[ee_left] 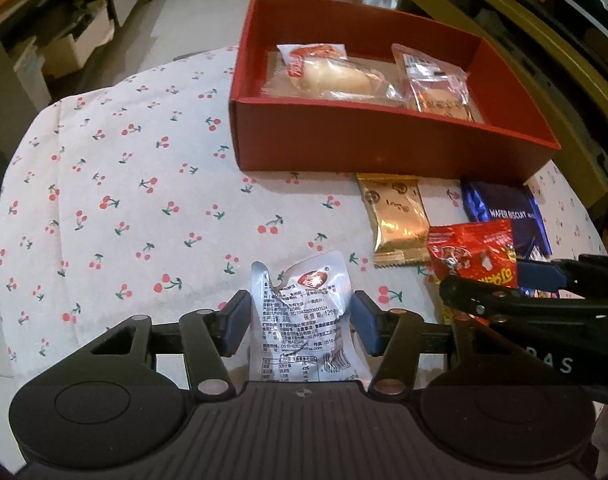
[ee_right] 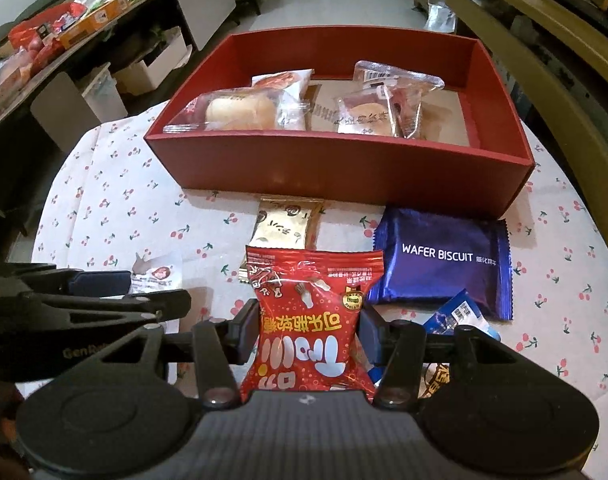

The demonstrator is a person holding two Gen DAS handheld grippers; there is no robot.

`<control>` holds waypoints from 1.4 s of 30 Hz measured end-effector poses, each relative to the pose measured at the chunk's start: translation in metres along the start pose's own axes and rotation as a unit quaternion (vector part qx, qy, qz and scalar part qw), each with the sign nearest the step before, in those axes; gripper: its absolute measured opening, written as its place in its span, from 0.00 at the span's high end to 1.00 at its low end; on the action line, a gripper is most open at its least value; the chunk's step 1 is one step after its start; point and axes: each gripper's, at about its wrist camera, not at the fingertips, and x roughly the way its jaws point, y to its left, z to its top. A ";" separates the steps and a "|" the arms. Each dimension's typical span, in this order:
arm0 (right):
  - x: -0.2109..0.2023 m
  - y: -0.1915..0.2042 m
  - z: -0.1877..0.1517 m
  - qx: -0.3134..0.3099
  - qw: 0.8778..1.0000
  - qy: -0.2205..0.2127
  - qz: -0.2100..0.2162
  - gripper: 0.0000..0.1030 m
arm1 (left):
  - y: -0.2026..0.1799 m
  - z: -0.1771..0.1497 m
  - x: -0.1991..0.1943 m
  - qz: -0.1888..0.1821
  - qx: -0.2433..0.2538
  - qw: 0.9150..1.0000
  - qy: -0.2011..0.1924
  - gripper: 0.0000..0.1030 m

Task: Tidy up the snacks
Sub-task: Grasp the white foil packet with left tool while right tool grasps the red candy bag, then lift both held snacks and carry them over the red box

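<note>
Your left gripper (ee_left: 300, 320) fingers clamp the silver packet (ee_left: 304, 316), bottom centre. Your right gripper (ee_right: 308, 330) fingers clamp the red snack bag (ee_right: 310, 324), bottom centre. Red box (ee_right: 344, 172) sits above on the tabletop (ee_left: 124, 200).

Both views sit on the grippers and look steeply down and forward along their fingers, close over a table with a cherry-print cloth (ee_left: 116, 200). The left wrist view has the red box (ee_left: 384, 144) at one o'clock, seen at a slant. The right wrist view faces it squarely at twelve. Both share the box, a gold packet (ee_right: 288, 224) and a blue wafer biscuit pack (ee_right: 444, 256).
</note>
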 end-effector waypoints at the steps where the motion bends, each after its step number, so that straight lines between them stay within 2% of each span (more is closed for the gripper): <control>1: 0.001 0.001 0.000 -0.002 1.000 0.002 -0.001 0.25 | 0.000 0.000 0.002 0.000 0.001 1.000 0.002 0.40; 8: 0.017 0.002 -0.004 -0.014 1.000 0.026 -0.005 0.25 | -0.001 -0.002 0.012 0.012 0.012 1.000 0.016 0.39; 13: 0.023 0.005 -0.005 -0.029 0.999 0.035 -0.009 0.22 | -0.004 -0.002 0.013 0.031 0.021 0.999 0.013 0.31; 17: 0.023 0.006 -0.006 -0.038 0.999 0.028 -0.015 0.23 | -0.004 -0.004 0.013 0.036 0.023 0.999 0.011 0.33; 19: 0.021 0.009 -0.007 -0.046 0.998 0.026 -0.022 0.24 | -0.007 -0.004 0.011 0.032 0.027 0.999 0.012 0.40; 23: 0.013 0.013 -0.009 -0.056 0.998 0.013 -0.027 0.26 | -0.007 -0.004 0.007 0.027 0.025 0.999 0.008 0.40; 42: -0.033 -0.003 0.021 0.002 0.998 -0.063 0.008 0.27 | -0.011 0.033 -0.033 -0.013 0.005 0.998 -0.065 0.41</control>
